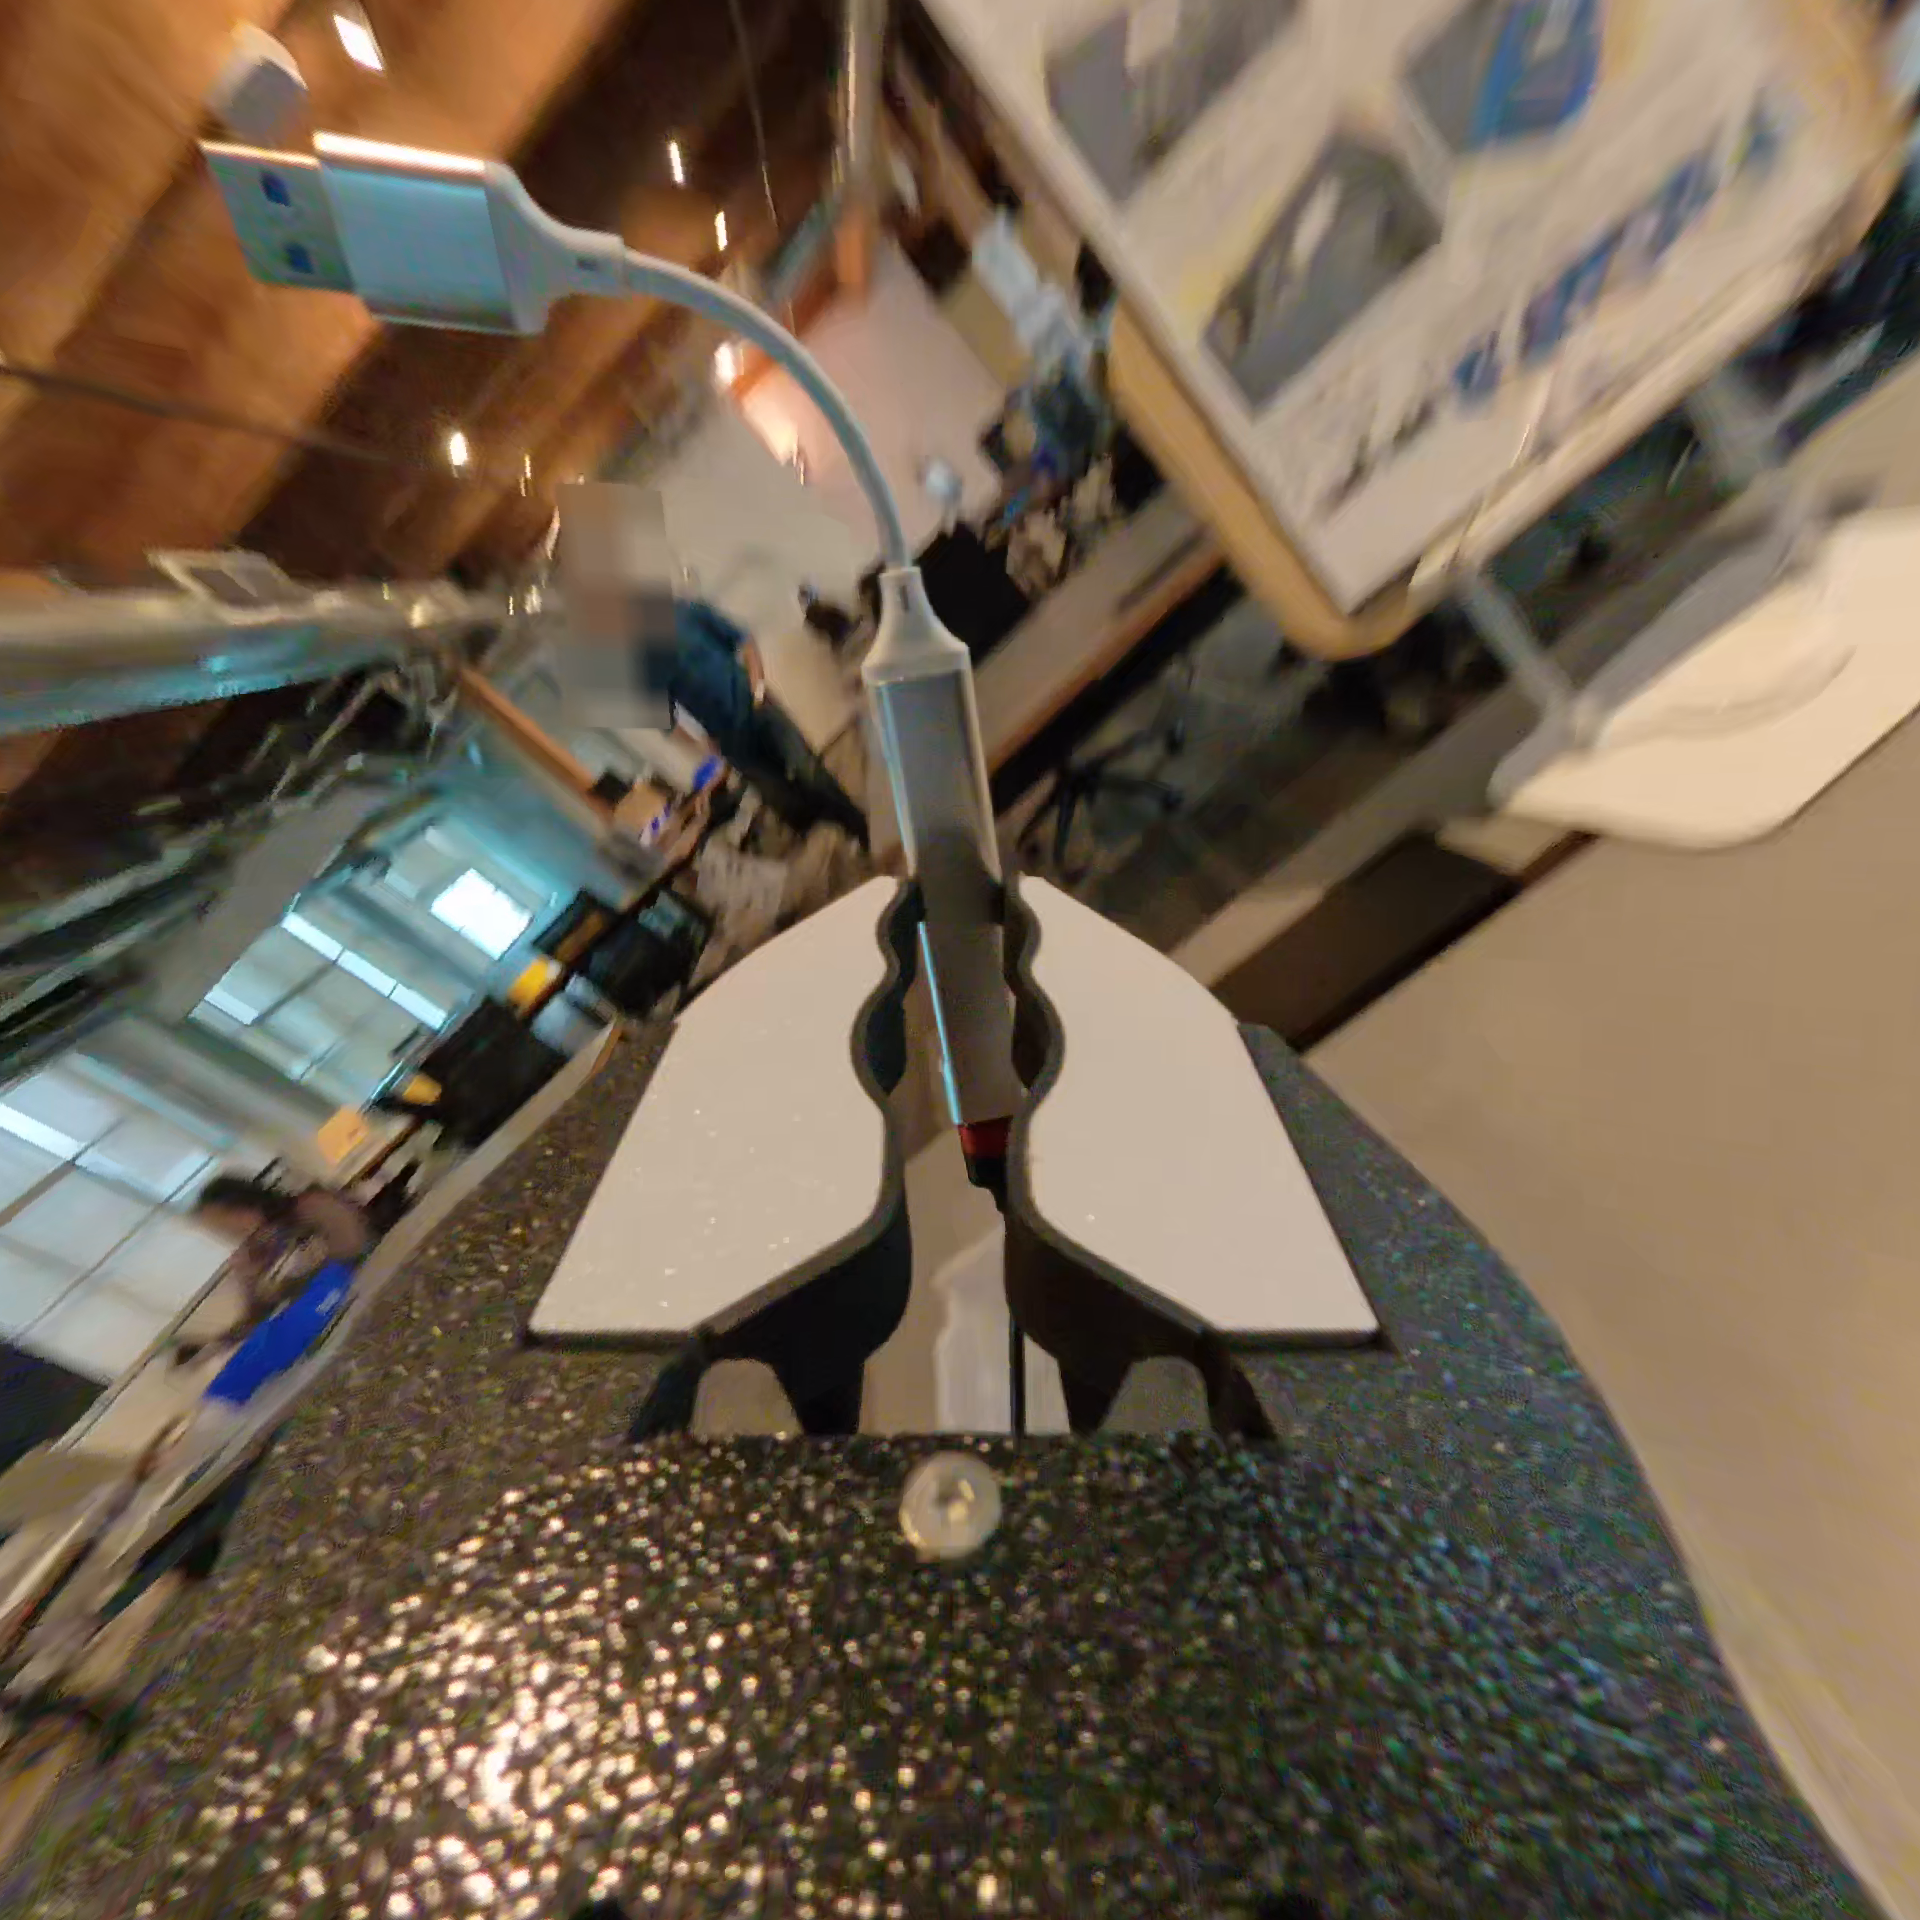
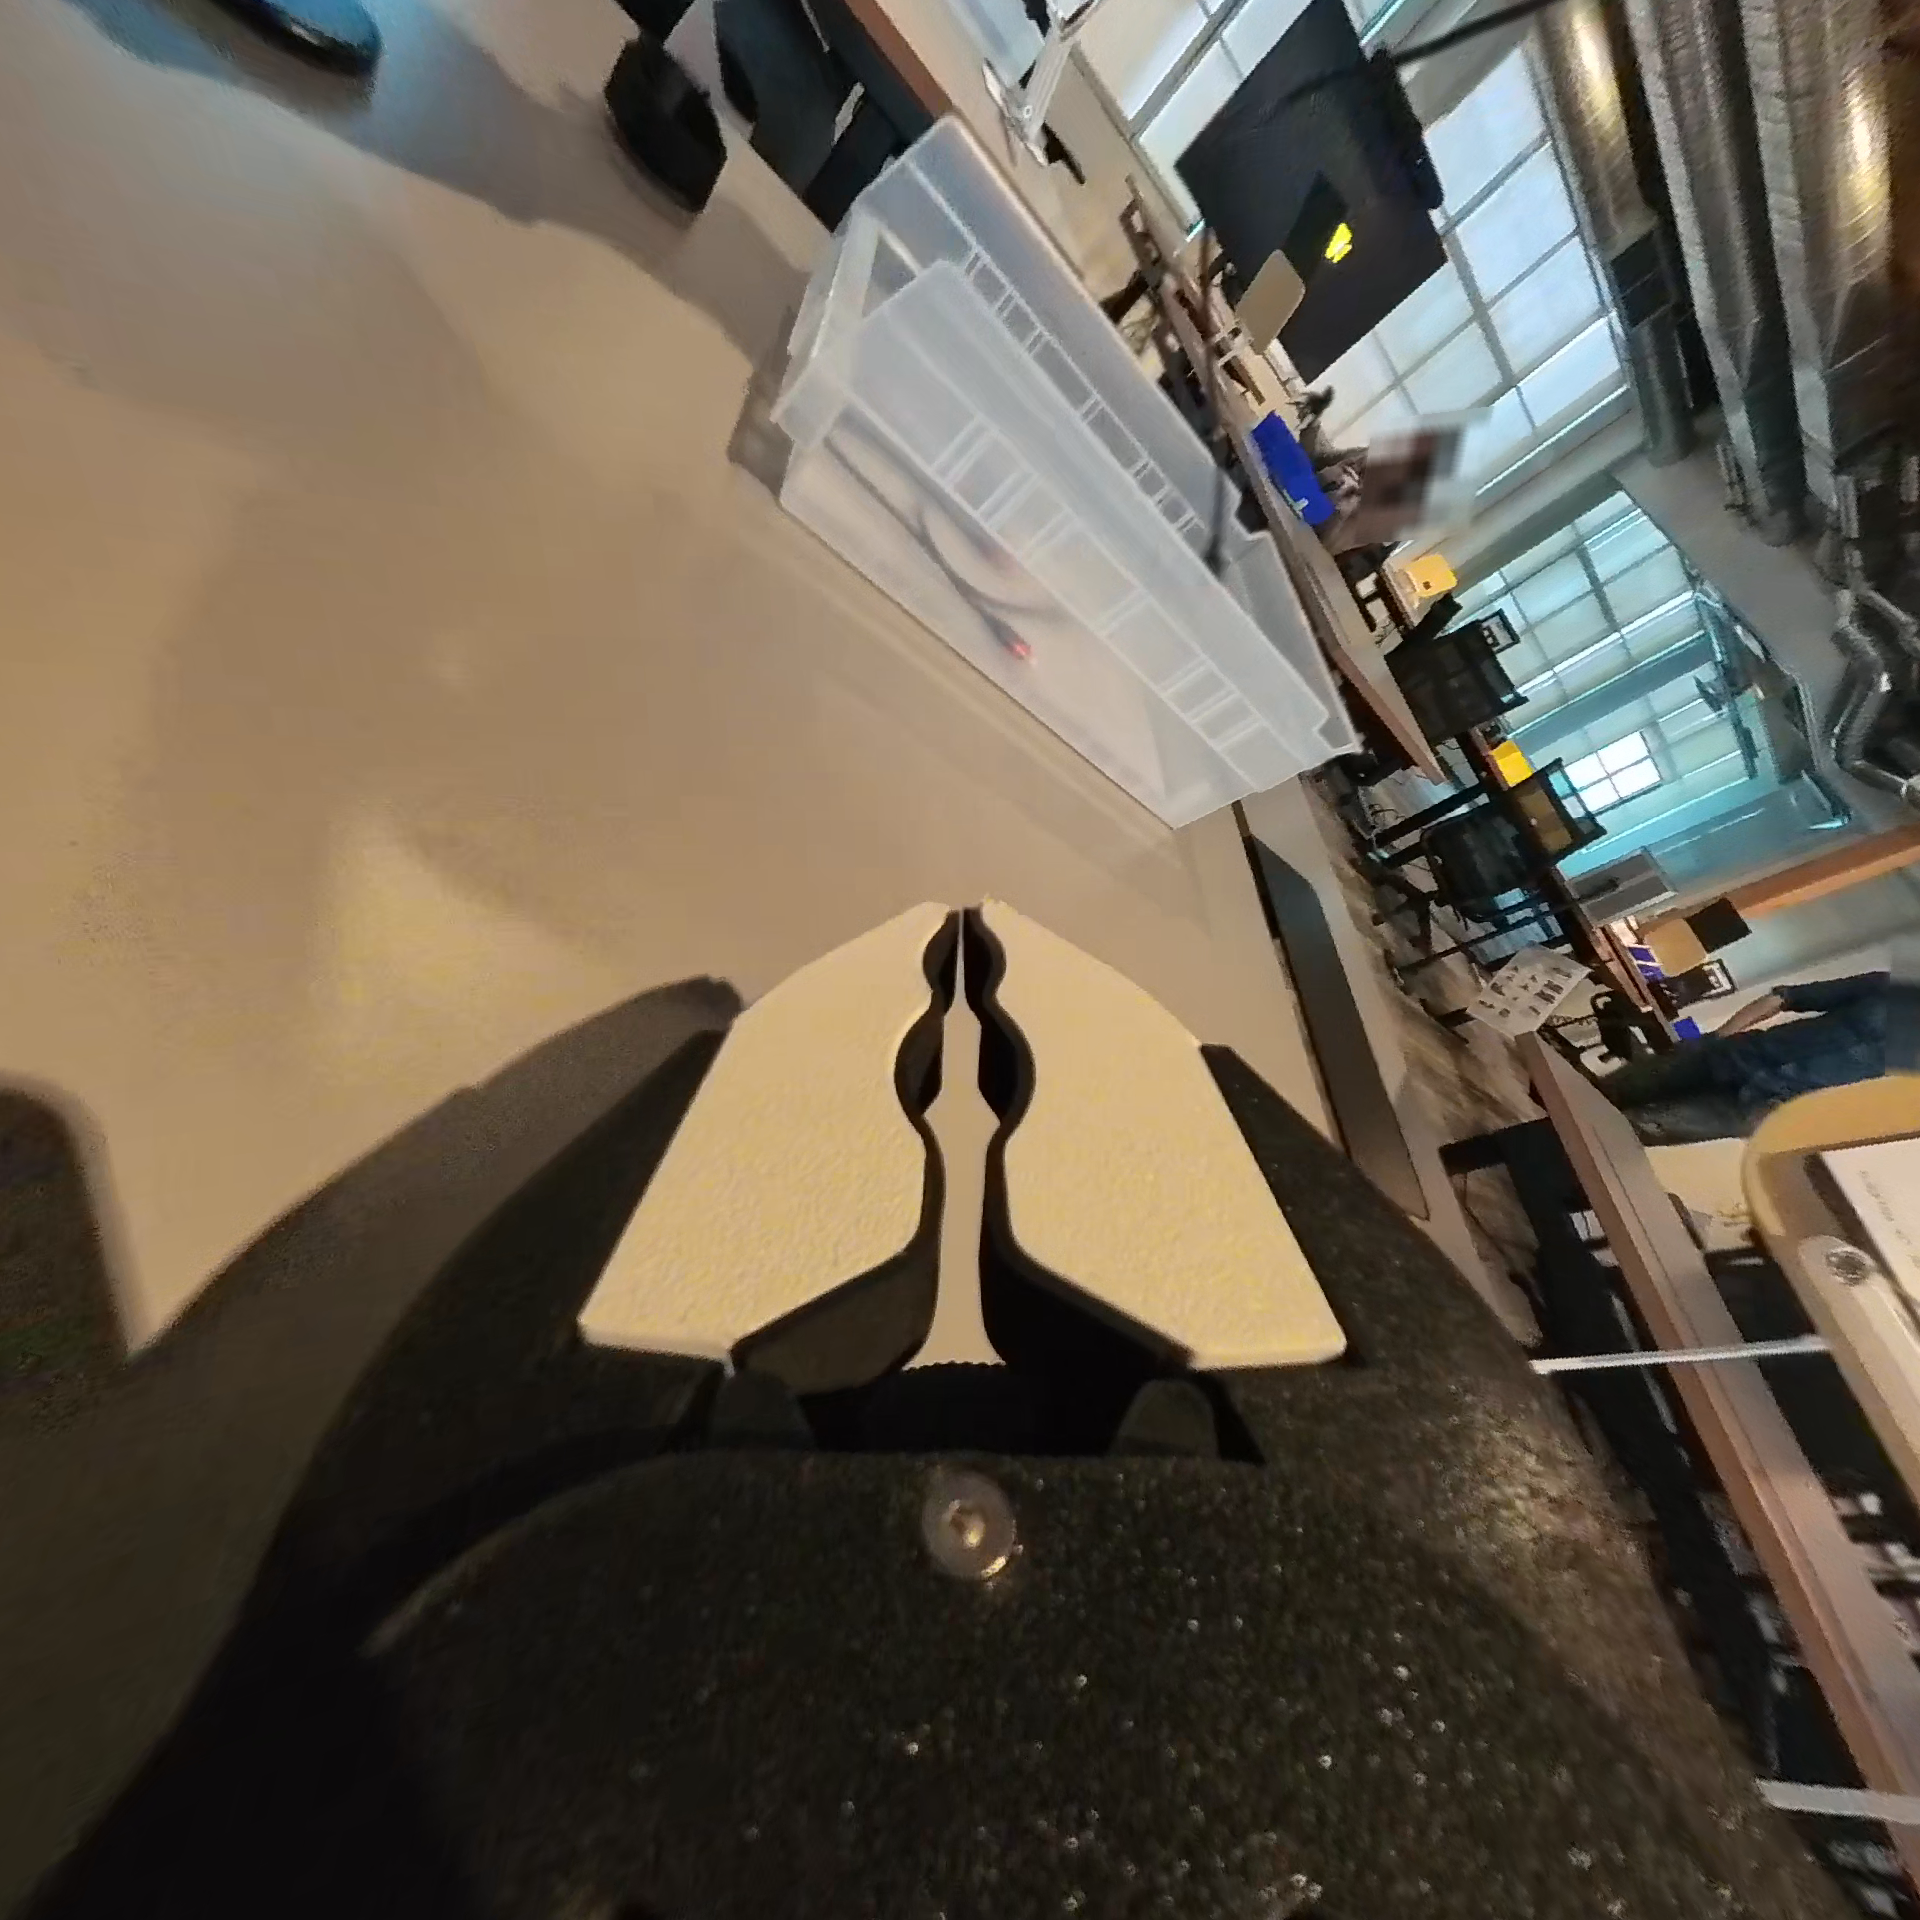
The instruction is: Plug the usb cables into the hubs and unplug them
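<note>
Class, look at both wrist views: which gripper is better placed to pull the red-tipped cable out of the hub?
Right gripper: shut and empty. Left gripper already clamps the hub, steadying it.

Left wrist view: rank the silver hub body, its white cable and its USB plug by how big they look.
1. USB plug, though it may only be nearer the camera.
2. Hub body, partly hidden by the left gripper.
3. White cable, thinnest.

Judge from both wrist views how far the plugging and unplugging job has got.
Done: a dark cable with a red collar sits plugged into the silver hub. In hand: the left tongs are shut on that hub, lifted off the table, its own USB plug dangling free. Left: unplugging; the right tongs are shut and empty, and another cable lies in the clear bin.
</note>
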`<action>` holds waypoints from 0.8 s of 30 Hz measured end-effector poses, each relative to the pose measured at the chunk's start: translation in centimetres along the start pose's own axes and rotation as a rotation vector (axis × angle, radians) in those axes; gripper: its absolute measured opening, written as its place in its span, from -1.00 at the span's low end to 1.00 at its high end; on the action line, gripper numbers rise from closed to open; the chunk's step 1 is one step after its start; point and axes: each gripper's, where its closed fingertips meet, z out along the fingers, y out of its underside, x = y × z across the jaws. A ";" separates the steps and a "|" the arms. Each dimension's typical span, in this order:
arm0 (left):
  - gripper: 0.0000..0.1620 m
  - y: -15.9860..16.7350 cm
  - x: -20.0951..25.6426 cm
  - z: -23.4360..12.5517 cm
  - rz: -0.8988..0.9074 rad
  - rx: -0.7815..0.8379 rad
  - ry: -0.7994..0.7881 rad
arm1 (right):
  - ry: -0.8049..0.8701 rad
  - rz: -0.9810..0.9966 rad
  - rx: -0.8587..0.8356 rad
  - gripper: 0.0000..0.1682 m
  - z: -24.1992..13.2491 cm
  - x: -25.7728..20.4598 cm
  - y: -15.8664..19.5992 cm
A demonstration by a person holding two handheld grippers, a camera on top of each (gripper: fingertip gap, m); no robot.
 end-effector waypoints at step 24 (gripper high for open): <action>-0.81 -10.2 31.1 5.1 -1.093 0.513 0.714 | 0.350 0.471 -0.195 -0.61 -7.3 10.4 4.5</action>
